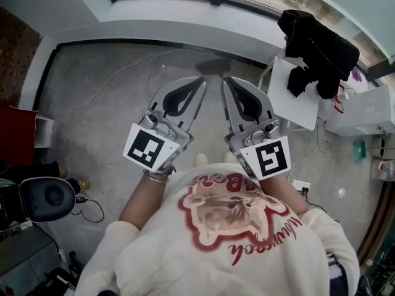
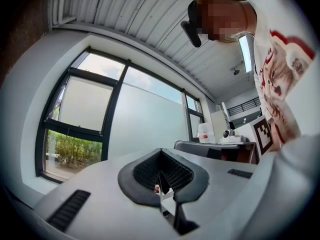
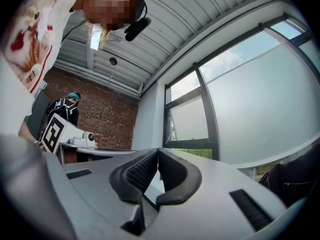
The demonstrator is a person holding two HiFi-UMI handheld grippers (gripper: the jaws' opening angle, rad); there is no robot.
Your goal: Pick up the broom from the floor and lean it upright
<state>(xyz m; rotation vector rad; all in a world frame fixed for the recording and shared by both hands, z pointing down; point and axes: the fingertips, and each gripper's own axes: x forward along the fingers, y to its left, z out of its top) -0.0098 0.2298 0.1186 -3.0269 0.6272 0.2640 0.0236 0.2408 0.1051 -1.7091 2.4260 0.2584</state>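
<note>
Grippers side by side over grey floor [image 1: 105, 128], tips toward white wall [image 1: 185, 26]. Jaws of left gripper [image 1: 202, 80] pressed together, nothing between them; jaws of right gripper [image 1: 224, 80] likewise together and empty. Location of broom not discernible in any view. Black garment [image 1: 318, 42] heaped on white table [image 1: 296, 97] at right

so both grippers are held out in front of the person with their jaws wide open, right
Not wide open. The left gripper and the right gripper are held out in front of the person, but both are shut and empty; the left gripper view and right gripper view show it.
</note>
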